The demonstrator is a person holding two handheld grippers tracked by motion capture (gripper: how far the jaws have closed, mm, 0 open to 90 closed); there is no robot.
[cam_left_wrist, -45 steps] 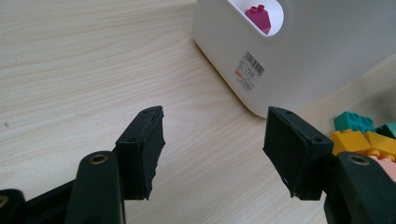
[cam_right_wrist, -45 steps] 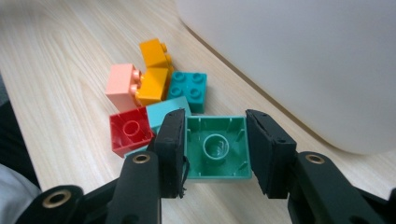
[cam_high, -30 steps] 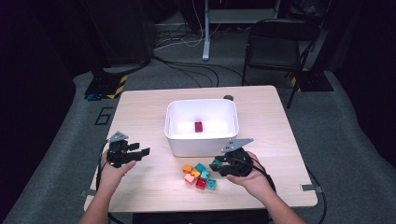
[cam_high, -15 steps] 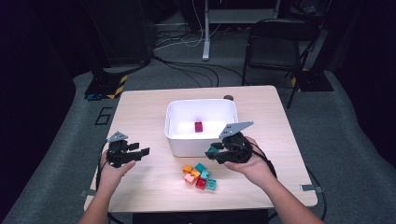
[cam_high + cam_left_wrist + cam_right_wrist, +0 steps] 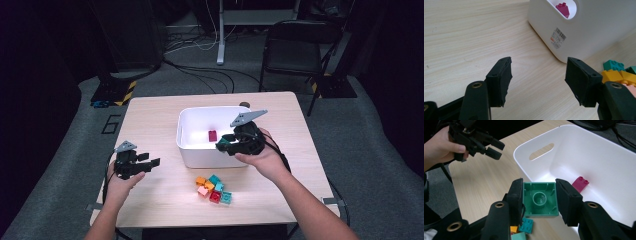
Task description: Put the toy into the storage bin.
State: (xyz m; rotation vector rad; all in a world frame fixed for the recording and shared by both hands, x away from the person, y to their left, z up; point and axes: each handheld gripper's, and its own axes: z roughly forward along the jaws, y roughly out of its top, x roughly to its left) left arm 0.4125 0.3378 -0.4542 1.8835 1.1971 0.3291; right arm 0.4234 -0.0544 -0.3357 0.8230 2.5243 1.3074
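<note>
The wooden table [image 5: 150, 115] carries the whole job, and the white bin [image 5: 187, 142] sits just ahead of the right gripper [image 5: 227, 145], whose jaws hang over the bin's near rim. The work in hand looks like moving loose bricks into that bin.

Judging by what lies where, it is barely begun. One magenta brick [image 5: 212, 135] rests on the bin floor, beyond and to the right of the right gripper's jaws as its own camera sees it. A second piece, the green brick [image 5: 539, 199], is clamped between those jaws with its hollow underside facing the camera, poised at the bin's edge but not yet let go.

Below and behind the right gripper, on the person's side of the bin, the pile of bricks [image 5: 214, 189] waits on the table: orange, teal, pink and red pieces touching one another, around half a dozen as far as I can count.

The left gripper [image 5: 149, 161] is well apart to the side, jaws spread wide and holding nothing, with the bin's outer wall ahead of it and to its right.

So one brick is in, one is about to go, and the pile remains.
</note>
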